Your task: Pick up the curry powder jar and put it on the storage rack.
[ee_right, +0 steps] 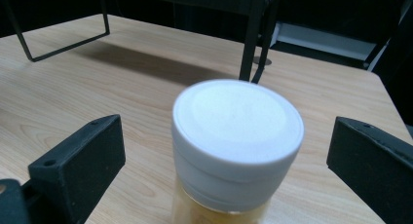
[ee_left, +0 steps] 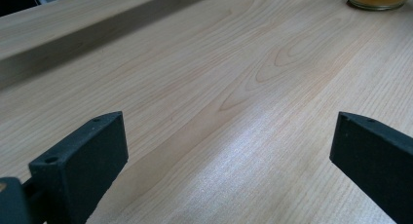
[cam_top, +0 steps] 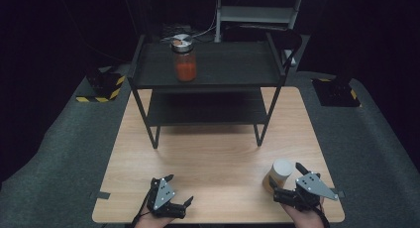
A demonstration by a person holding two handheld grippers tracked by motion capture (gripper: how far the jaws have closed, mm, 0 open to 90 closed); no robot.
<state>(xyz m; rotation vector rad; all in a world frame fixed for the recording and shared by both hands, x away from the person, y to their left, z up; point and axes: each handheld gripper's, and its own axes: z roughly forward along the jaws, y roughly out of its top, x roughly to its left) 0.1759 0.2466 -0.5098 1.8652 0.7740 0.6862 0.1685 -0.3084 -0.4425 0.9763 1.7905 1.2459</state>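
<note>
The jar [ee_right: 237, 151] with the white lid [ee_right: 238, 118] stands upright on the desk [cam_top: 218, 153] right in front of the right tool [cam_top: 292, 186], between its two jaws, which stand wide apart and touch nothing. It looks like clear glass or hard plastic filled with something yellow, so it is probably stiff, fairly heavy for its size and smooth enough to slip; the blurred close view leaves the material uncertain. The wall just under the lid seems the best place to grip, since the lid's edge would stop it sliding down; squeezing the lid alone might loosen it.

The left tool [cam_top: 174, 191] rests low over bare desk with its jaws also spread and nothing between them; the jar is far off to its right.

The desk's near edge lies close behind both tools, and its right edge is near the right tool. Ahead there is open wood up to the black shelf [cam_top: 208, 64], whose front legs and upper board limit a straight lift; a red jar [cam_top: 185, 58] already stands on its top board.
</note>
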